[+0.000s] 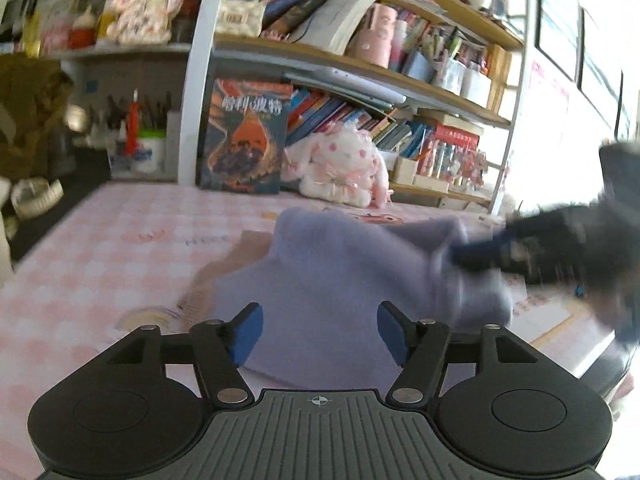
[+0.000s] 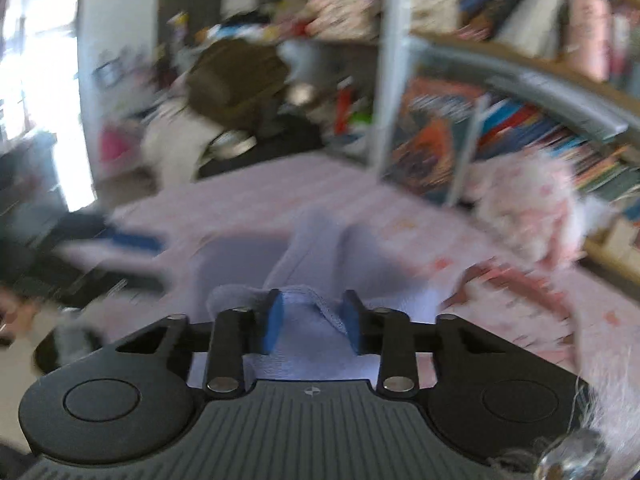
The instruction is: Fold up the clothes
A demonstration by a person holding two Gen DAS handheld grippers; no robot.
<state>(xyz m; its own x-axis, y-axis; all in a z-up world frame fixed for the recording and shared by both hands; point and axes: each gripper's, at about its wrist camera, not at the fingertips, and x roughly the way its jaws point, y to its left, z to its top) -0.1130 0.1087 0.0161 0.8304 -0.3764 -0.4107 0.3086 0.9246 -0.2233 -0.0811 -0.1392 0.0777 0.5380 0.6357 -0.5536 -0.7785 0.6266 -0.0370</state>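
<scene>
One lilac sweater (image 1: 340, 280) on our pink checked table (image 1: 100, 248) | left gripper (image 1: 318, 334) jaws released, empty | right gripper (image 2: 314, 320) jaws nearly clenched around hem, contact unclear | soft, light, limp; we'd pinch edges.

A tall bookshelf (image 1: 360, 72) crammed with books stands behind the pink checked tabletop (image 1: 100, 248). Right of the bookshelf, bright daylight floods through a window (image 1: 592, 40).

Daylight from blown-out windows (image 1: 576, 40); fisheye-bent edges, right wrist view heavily motion-blurred.
</scene>
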